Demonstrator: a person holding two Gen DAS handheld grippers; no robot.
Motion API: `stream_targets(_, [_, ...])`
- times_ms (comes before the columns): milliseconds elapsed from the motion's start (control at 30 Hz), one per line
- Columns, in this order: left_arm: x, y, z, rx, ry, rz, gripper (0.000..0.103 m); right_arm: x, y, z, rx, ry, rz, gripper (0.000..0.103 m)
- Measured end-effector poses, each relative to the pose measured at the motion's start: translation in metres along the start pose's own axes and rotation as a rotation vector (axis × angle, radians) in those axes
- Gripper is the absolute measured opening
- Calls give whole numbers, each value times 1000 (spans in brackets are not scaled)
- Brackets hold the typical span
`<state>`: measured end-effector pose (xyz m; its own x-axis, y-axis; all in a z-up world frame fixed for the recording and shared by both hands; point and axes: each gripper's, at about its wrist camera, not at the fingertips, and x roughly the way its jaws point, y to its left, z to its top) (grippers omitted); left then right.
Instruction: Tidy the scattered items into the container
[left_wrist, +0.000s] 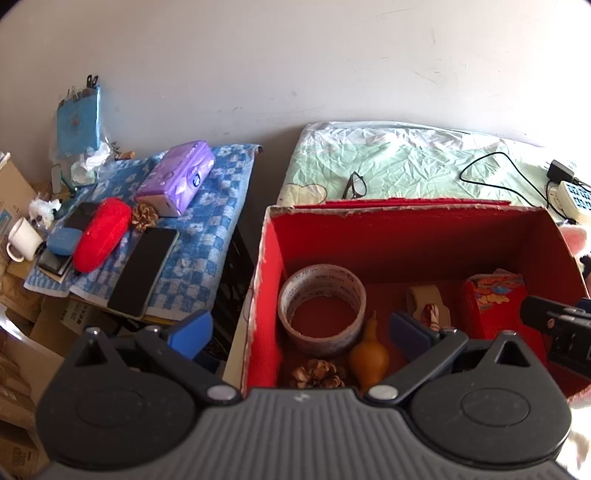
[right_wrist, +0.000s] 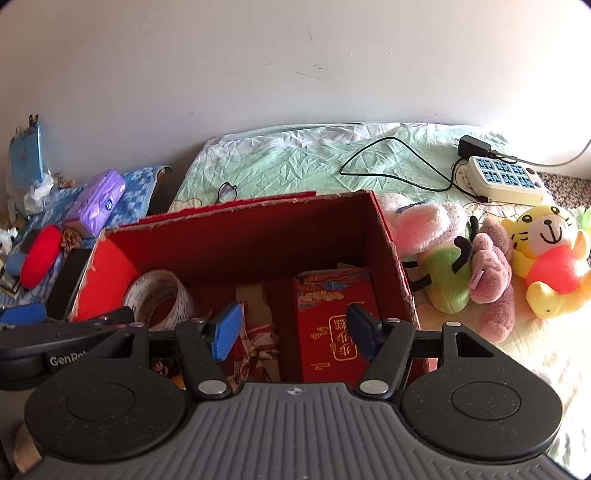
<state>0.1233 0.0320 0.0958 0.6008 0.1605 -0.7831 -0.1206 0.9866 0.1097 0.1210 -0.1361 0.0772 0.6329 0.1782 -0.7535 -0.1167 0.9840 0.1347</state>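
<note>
A red cardboard box (left_wrist: 413, 225) (right_wrist: 255, 218) stands on the bed. Inside lie a tape roll (left_wrist: 322, 305) (right_wrist: 159, 295), a small gourd (left_wrist: 369, 354), a pine cone (left_wrist: 318, 373) and a red packet (left_wrist: 495, 295) (right_wrist: 332, 317). My left gripper (left_wrist: 299, 330) is open and empty over the box's left side. My right gripper (right_wrist: 291, 330) is open and empty over the box's right half. On the blue checked cloth to the left lie a second pine cone (left_wrist: 144, 215), a red case (left_wrist: 102, 233), a phone (left_wrist: 144, 271) and a purple tissue pack (left_wrist: 177, 177).
Glasses (left_wrist: 355, 184) lie on the green sheet behind the box. A power strip (right_wrist: 504, 180) with a black cable lies at the back right. Plush toys (right_wrist: 546, 254) lie right of the box. A white mug (left_wrist: 23, 238) and cardboard boxes are at far left.
</note>
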Motion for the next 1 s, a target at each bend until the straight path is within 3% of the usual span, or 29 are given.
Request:
stream_targets(300, [20,-4,15,9,128,-19,101,23,6,17,-50,159,25,66])
stream_targets(433, [19,-6,19,11,138,-29,101,34,8,22,-80,241,32,67])
stream_targets(1000, [21,-6,13,6,149,-50,101,43,2,28,-74,264,17,67])
